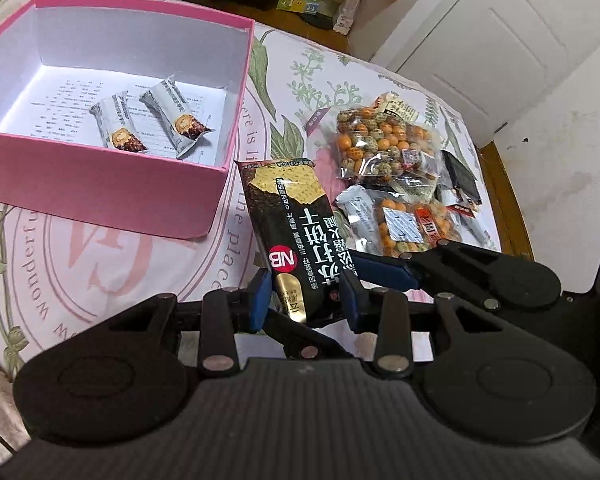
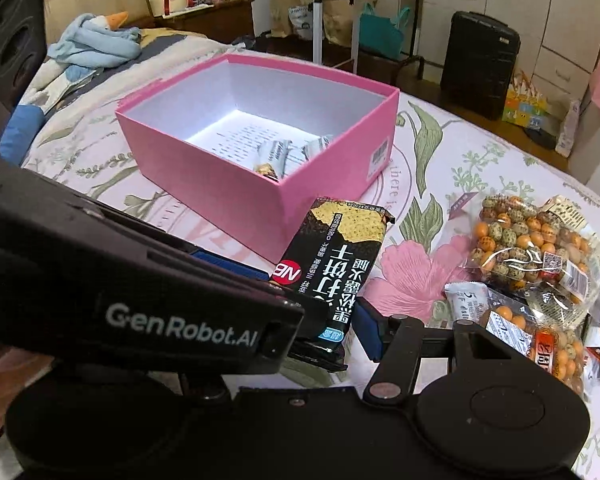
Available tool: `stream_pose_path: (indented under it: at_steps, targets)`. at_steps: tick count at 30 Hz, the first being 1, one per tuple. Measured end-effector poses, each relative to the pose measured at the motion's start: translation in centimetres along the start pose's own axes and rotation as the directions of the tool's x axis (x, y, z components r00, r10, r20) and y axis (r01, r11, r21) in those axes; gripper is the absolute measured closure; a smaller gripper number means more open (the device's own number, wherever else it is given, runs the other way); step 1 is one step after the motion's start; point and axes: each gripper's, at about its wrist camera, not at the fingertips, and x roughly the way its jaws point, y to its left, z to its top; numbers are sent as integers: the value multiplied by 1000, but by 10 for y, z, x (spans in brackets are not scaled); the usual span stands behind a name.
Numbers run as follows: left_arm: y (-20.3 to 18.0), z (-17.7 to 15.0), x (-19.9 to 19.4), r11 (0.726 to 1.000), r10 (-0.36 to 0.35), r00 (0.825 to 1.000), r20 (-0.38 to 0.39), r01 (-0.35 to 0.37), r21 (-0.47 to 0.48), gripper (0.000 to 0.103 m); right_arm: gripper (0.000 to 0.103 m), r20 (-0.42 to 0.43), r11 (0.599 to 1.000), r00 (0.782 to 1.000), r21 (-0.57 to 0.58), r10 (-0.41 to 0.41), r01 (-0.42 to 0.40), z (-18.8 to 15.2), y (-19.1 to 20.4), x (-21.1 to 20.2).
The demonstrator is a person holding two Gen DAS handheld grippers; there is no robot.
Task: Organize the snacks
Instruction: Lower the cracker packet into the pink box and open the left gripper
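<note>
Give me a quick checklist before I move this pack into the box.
1. Grip: ok. The left tool pinches the pack by both edges.
2. Box open: ok, no lid on it.
3. Room inside: ok. Only two bars lie on its floor.
4. Path: ok. Nothing stands between pack and box.
5. Right tool clear of the pack: cannot tell. One finger sits close to its edge and the other is hidden.
</note>
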Motion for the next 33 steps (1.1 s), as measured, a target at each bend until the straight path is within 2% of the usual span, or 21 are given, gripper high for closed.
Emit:
stream_pose_path:
  at_steps: [8, 16, 19, 25, 30, 33]
  targets:
    - [-9, 0, -42, 998, -21, 997, 69, 18, 56, 68, 39, 34, 999, 999, -14, -36, 37, 13, 18, -29]
    - [8, 37, -73, 999, -43, 986, 162, 39, 25, 68, 39, 73, 994, 995, -76, -67, 73, 63, 28, -40]
    - [29, 54, -74, 999, -35, 982, 187, 38, -12, 66, 39, 87, 990, 994, -123, -65, 75, 85, 35, -29]
    - [93, 77, -68, 991, -10, 976, 220, 38, -126, 65, 39, 95, 984, 996, -175, 2, 15, 121, 53, 18]
    - [131, 98, -46, 984, 88, 981, 175, -58, -170, 64, 39, 71, 971, 993, -227, 92, -74, 144, 60, 67]
    - [151, 107, -30, 975, 136, 981, 140, -107, -195, 64, 39, 45, 965, 987, -219, 155, -142, 154, 59, 97]
